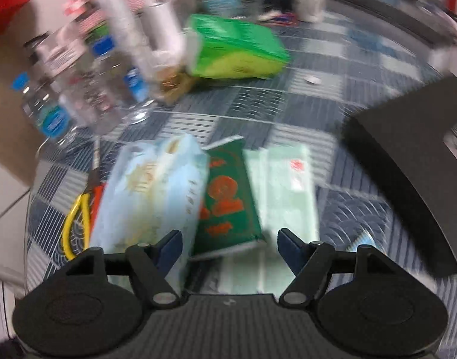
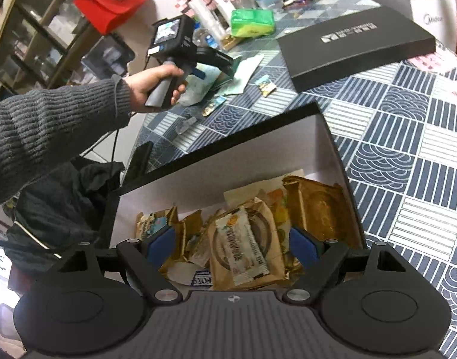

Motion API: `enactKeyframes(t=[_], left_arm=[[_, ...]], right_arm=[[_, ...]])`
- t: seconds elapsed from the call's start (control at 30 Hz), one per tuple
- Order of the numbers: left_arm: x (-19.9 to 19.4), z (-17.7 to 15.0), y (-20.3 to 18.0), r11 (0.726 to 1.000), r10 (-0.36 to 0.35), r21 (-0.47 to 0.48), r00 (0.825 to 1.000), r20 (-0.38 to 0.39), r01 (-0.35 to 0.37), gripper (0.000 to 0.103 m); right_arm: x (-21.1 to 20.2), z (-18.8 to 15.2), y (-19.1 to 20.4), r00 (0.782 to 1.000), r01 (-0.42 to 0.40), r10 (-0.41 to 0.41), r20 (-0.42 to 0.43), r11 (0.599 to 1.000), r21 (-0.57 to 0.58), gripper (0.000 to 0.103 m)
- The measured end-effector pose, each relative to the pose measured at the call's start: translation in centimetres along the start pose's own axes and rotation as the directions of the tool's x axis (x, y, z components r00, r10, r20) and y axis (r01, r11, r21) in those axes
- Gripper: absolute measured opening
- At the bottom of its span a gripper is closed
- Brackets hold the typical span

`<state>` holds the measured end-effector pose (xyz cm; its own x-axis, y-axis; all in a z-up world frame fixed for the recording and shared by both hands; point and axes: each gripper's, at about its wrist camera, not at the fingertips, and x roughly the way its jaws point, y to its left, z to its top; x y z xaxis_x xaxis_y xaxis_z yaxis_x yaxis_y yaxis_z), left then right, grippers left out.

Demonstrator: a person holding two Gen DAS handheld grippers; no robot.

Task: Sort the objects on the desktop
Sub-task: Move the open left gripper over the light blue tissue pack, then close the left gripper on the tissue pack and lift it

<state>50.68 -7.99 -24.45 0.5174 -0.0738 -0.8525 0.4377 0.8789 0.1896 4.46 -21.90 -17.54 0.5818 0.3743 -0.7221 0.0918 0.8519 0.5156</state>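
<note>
Hovering over the open box (image 2: 324,137) of snack packets (image 2: 243,248), the right gripper (image 2: 232,245) spreads empty fingers. At eleven o'clock, the left hand (image 2: 150,86) reaches forward; its gripper (image 1: 228,246), fingers apart, nears flat packets (image 1: 225,197) on the cloth (image 1: 363,209).

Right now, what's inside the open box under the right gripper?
The open box holds a heap of snack packets: a white bar wrapper on a brown pouch, a gold packet. The heap hides the floor, and the right gripper hangs open above.
</note>
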Motion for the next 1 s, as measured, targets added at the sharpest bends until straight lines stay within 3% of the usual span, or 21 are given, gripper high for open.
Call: enactKeyframes(t=[0.07,0.27,0.37,0.4,0.5,0.57,0.6,0.63,0.77,1.0], left_arm=[[0.9,0.4,-0.1,1.0,0.024,-0.017,1.0,-0.019,-0.024,0.083],[2.6,1.6,-2.9,0.975,0.199,0.098,0.98,0.012,-0.199,0.091],[3.2,2.1,-3.1,0.973,0.212,0.087,0.977,0.012,-0.212,0.091],[3.2,2.2,-2.7,0.979,0.193,0.06,0.981,0.009,-0.193,0.08],[3.0,2.5,-2.1,0.988,0.156,0.011,0.988,0.008,-0.157,0.067],[2.8,2.6,-2.0,0.992,0.125,-0.006,0.992,0.0,-0.125,0.039],[2.8,2.8,-1.8,0.995,0.095,-0.032,0.995,-0.013,-0.095,0.005],[2.7,2.9,-1.6,0.996,0.064,-0.058,0.998,-0.026,-0.066,0.0],[1.9,2.9,-0.9,0.993,0.048,-0.107,0.999,-0.024,-0.05,0.0],[-1.2,4.1,1.9,0.985,0.081,-0.158,0.996,0.037,-0.074,0.0]], right_arm=[[0.1,0.0,-0.1,1.0,0.004,-0.004,0.0,1.0,-0.002,0.083],[0.3,0.6,-0.3,1.0,-0.013,0.013,-0.002,1.0,0.009,0.083],[0.5,0.9,-0.5,1.0,-0.016,0.016,0.001,1.0,0.016,0.083],[0.5,1.0,-0.5,1.0,-0.016,0.016,0.003,1.0,0.016,0.083],[0.5,1.4,-0.5,1.0,-0.02,0.02,0.013,1.0,0.014,0.083],[0.4,1.5,-0.4,0.999,-0.025,0.025,0.024,1.0,0.009,0.083],[0.4,1.5,-0.3,0.999,-0.026,0.026,0.027,1.0,0.004,0.083],[0.4,1.5,-0.2,0.999,-0.027,0.027,0.028,1.0,-0.001,0.083],[0.2,1.3,0.2,0.999,-0.034,0.035,0.028,0.999,-0.015,0.083],[-0.5,0.9,0.1,0.998,-0.035,0.035,0.043,0.999,-0.005,0.083]])
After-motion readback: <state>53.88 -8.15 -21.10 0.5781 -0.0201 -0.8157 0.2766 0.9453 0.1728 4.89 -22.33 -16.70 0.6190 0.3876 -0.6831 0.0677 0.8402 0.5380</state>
